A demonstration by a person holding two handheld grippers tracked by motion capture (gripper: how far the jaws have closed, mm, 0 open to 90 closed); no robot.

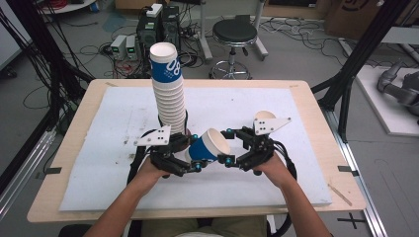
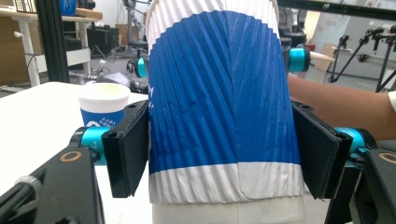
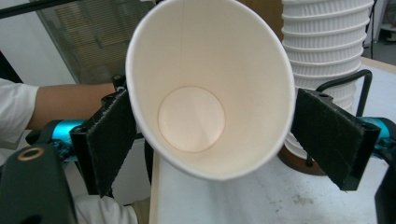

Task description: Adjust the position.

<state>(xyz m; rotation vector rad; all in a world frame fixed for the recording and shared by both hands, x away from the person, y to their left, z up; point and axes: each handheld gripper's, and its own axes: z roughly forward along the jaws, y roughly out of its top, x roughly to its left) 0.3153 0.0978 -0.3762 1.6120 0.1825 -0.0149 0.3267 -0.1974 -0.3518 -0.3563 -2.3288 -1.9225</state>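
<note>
The left gripper (image 1: 190, 165) clamps the ribbed blue-and-white paper cup (image 1: 210, 145) by its lower body, tilted above the white mat (image 1: 296, 163), mouth toward the right gripper (image 1: 232, 148), whose jaws straddle the rim, the pads just off it. Thin walls could buckle if squeezed, or the smooth rim slip. The tall cup stack (image 1: 168, 94) stands just behind.

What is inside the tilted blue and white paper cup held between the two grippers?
The tilted cup is empty: bare white walls and a round base show in the right gripper view. What sits under that base is hidden by the cup.
</note>
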